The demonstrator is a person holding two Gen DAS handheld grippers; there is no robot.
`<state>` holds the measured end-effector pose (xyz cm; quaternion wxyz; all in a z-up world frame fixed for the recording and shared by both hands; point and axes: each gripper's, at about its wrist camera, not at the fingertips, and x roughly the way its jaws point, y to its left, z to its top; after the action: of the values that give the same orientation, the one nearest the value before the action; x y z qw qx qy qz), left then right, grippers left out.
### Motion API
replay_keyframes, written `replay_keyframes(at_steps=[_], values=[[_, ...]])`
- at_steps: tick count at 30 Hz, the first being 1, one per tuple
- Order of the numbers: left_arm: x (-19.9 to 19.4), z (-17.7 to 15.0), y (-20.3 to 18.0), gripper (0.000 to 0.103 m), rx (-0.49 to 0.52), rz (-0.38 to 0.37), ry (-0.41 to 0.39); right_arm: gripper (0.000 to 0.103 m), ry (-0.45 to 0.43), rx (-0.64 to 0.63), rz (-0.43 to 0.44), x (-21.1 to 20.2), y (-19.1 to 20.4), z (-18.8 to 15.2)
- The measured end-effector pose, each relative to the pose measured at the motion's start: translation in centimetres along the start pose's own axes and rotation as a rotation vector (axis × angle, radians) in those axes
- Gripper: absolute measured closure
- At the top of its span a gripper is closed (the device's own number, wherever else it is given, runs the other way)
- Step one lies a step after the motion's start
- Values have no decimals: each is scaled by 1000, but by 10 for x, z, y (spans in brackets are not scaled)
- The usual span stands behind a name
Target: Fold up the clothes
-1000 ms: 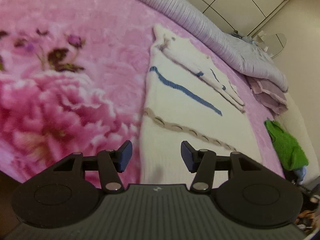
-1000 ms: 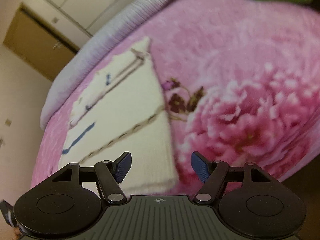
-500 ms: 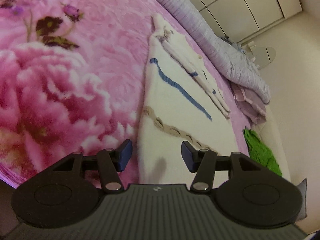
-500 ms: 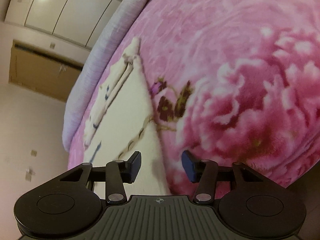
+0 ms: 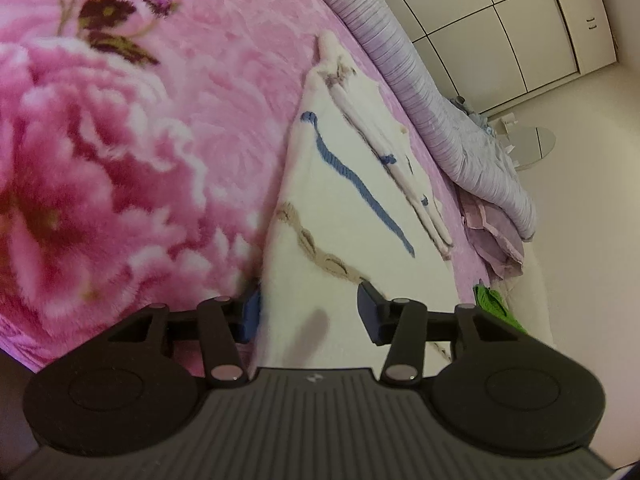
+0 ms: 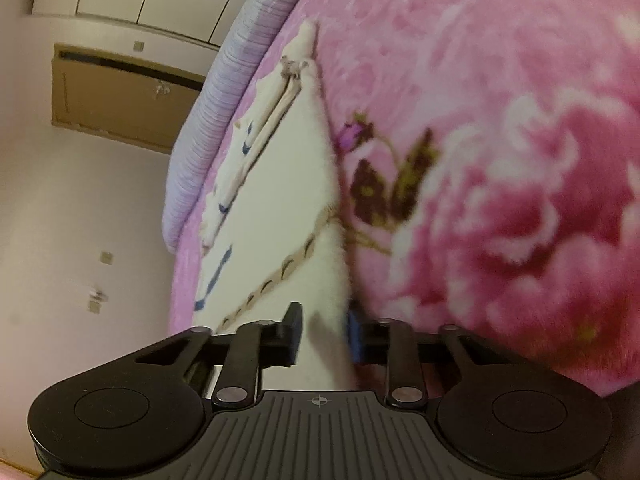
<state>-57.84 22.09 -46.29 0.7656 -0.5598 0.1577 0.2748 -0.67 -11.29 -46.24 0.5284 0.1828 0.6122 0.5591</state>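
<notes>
A white knitted sweater [image 5: 344,208] with a blue stripe and a beige chain pattern lies flat on the pink flowered blanket [image 5: 120,160], sleeves folded in. My left gripper [image 5: 308,312] is open and low at the sweater's near left corner, one finger on the blanket and one over the knit. In the right wrist view the same sweater [image 6: 280,208] runs away from me. My right gripper [image 6: 324,336] has its fingers drawn close, with the sweater's near right edge pinched between them.
A rolled lilac duvet [image 5: 400,60] borders the far side of the bed. Folded lilac clothes [image 5: 492,232] and a green garment [image 5: 494,304] lie to the sweater's right. The bed's near edge is just below both grippers. White wardrobe doors [image 5: 500,20] stand behind.
Both grippers have dropped toward the sweater's near corners. The right gripper's fingers have narrowed steadily onto the sweater's edge. The left gripper has stayed wide.
</notes>
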Motion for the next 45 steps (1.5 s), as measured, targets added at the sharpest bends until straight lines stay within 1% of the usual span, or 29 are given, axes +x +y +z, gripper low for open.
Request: replay_keyframes(at_steps=[4, 8, 9, 10, 11, 12, 13, 16, 18, 20, 23, 26, 31, 36, 39, 42, 45], values=[[11, 10, -4, 60, -2, -7, 32, 76, -6, 25, 26, 4, -1, 3], [25, 15, -12, 60, 38, -19, 68, 76, 15, -14, 15, 17, 10, 4], [26, 15, -14, 67, 46, -19, 74, 76, 19, -29, 6, 20, 13, 3], [27, 14, -14, 78, 54, -16, 82, 77, 16, -40, -7, 21, 16, 2], [28, 12, -12, 84, 53, -10, 88, 84, 15, -42, -19, 21, 17, 0], [27, 10, -8, 95, 42, -6, 90, 94, 10, -27, -29, 21, 16, -2], [25, 9, -3, 97, 27, -2, 91, 94, 4, -7, -39, 20, 13, -4], [19, 9, 3, 97, 3, -13, 80, 96, -34, 34, -52, 14, 13, -8], [15, 10, -6, 98, 49, -4, 72, 96, -61, 24, -53, 8, 23, -5], [4, 5, -11, 98, 61, -17, 61, 96, -91, -10, -36, -1, 39, -2], [-14, -6, -17, 98, 67, -44, 43, 97, -133, -69, -38, -18, 63, 1], [-33, -17, -22, 98, 74, -71, 26, 97, -156, -90, -38, -34, 74, -5], [-63, -35, -31, 98, 85, -116, -3, 97, -149, -66, -46, -55, 75, -40], [-102, -87, -15, 98, 6, -125, -14, 97, -131, -3, -47, -89, 63, -90], [-122, -109, -11, 98, -8, -116, -8, 97, -107, -1, -52, -107, 62, -111], [-132, -115, -11, 98, -18, -114, -10, 97, -87, -12, -61, -117, 64, -121], [-132, -105, -22, 98, -10, -143, -20, 97, -88, -38, -41, -119, 73, -114]])
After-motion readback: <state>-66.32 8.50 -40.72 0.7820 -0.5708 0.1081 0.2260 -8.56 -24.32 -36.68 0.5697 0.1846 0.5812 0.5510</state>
